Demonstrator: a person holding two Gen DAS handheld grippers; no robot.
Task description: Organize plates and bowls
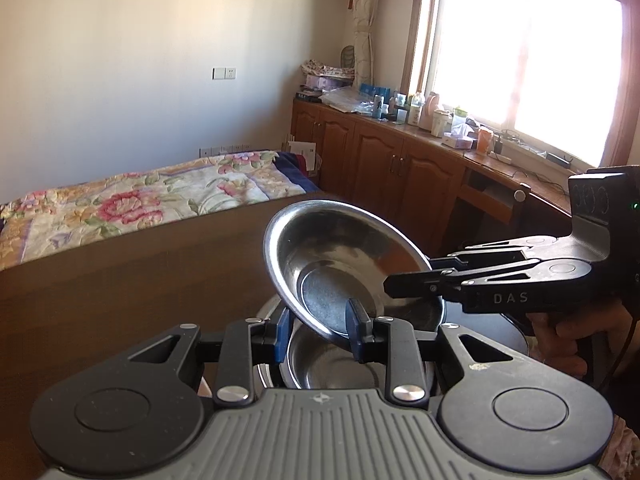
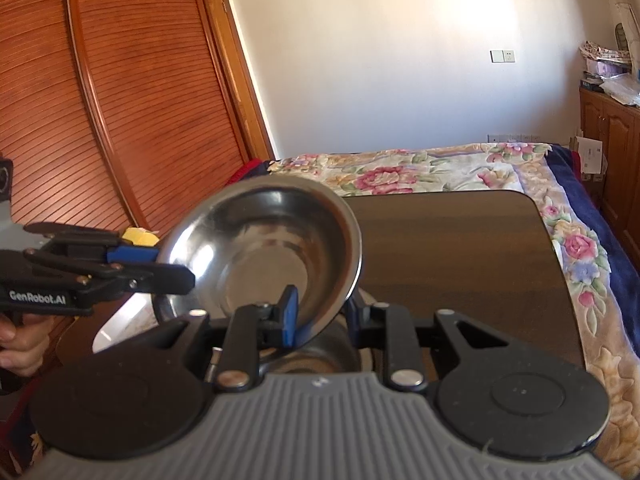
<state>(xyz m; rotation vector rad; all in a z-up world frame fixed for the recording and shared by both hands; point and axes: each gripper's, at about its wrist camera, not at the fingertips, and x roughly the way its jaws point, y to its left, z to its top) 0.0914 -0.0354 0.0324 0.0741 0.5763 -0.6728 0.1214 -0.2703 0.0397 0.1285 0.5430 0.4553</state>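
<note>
Steel catches the window light: a shallow stainless-steel bowl (image 1: 352,264) hangs tilted above the dark wooden table (image 2: 460,256), pinched at its rim from two sides; the left gripper (image 1: 320,332) has its blue pads narrowed on the near edge, one pad (image 1: 358,320) inside the bowl and the other beneath it; the right gripper (image 1: 416,280) comes in from the side and bites the opposite rim in the same narrow clamp, a hand (image 1: 568,336) wrapped around its grip.

Seen from the left wrist, a second steel bowl (image 1: 332,368) sits directly below the lifted one, resting on a dark round dish (image 1: 492,332); beyond lie a wooden cabinet (image 1: 380,152) crowded with bottles under a bright window (image 1: 528,60), and a bed with a floral quilt (image 1: 132,200).

The right wrist view turns the scene round: the lifted bowl (image 2: 264,252) shows its hollow, the right gripper (image 2: 320,316) clasps its lower rim, and the left gripper (image 2: 168,268) reaches in from the left edge; only a sliver of the lower bowl (image 2: 316,354) shows; this side alone shows a slatted wooden wardrobe door (image 2: 120,92) and a small yellow object (image 2: 138,237) behind the left gripper, too hidden to name.
</note>
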